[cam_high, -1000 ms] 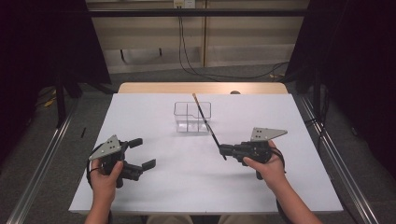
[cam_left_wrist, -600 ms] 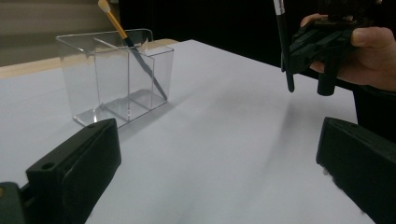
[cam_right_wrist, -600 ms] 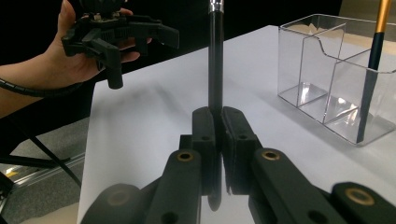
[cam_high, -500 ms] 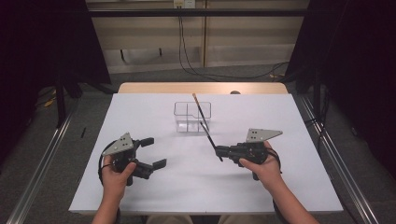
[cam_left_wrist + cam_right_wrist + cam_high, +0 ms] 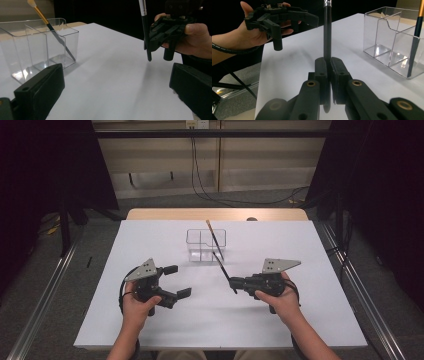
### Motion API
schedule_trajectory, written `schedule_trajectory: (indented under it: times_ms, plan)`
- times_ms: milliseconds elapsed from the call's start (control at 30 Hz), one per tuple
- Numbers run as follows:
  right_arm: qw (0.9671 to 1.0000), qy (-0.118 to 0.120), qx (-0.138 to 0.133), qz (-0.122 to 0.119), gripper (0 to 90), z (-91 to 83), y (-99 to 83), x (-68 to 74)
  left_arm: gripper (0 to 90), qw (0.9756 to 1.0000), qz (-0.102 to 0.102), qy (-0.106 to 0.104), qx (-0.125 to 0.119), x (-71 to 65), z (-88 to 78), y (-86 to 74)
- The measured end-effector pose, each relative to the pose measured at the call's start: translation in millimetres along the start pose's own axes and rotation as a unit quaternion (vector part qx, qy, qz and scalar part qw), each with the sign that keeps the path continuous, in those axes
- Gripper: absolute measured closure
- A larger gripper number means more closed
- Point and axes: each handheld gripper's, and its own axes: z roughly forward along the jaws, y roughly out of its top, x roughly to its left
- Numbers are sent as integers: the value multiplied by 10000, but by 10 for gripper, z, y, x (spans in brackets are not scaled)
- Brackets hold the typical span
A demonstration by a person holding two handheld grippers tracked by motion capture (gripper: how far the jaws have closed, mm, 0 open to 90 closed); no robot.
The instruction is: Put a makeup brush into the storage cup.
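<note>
High view shows a clear box standing on the white table, a brush leaning inside its right compartment. Nearer the person than the box and a little to its right, the right gripper is clamped shut on a second brush, whose handle slants up toward the box. Well left of the box and nearer the person, the left gripper hangs over the table with its jaws wide apart and nothing between them.
</note>
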Motion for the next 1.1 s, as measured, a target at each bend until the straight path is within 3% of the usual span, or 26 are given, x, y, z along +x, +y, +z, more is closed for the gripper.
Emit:
schedule_trajectory:
  times_ms: [333,533,600,900,1100]
  plan:
    - [10000,62,18,-32,848,65,26,25,0,9997,-224,-83,45,-36,167,49]
    - [9999,83,54,-59,848,107,46,40,0,9987,-505,-39,68,-59,278,97]
    - [9999,89,59,-79,848,120,51,45,1,9989,-457,-13,113,-60,305,105]
    - [9999,97,61,-89,848,154,50,60,142,9986,-504,-104,-154,-68,366,129]
    - [9999,90,70,-99,848,173,44,64,252,9985,-496,-203,-122,-95,444,147]
